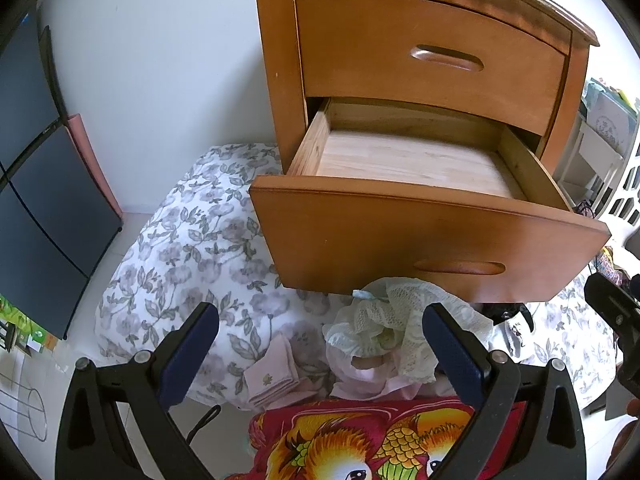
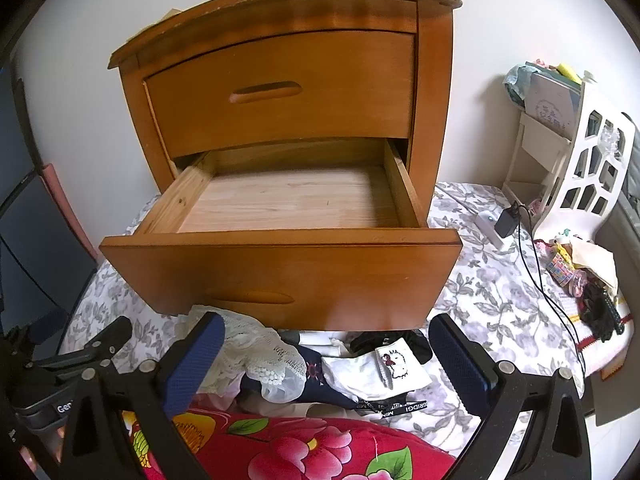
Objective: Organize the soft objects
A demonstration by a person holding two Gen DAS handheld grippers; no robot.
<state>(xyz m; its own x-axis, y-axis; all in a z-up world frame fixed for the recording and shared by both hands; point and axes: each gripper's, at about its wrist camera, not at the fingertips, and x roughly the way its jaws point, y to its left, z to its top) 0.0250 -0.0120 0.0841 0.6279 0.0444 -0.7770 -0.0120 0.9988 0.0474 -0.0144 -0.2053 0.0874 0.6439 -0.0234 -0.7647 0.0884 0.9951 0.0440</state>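
Wooden nightstand [image 2: 280, 92] against plain white wall [image 1: 160, 60], top edge chipped; upper drawer [image 2: 280, 88] shut, lower drawer [image 2: 288, 204] pulled out, bare pale-wood bottom. Floral sheet [image 2: 488, 288] spread below and to both sides of nightstand. Right of nightstand: white cut-out shelf unit [image 2: 592, 168]. Left of nightstand: dark panels [image 1: 36, 184], pink strip beside them. Soft daylight.
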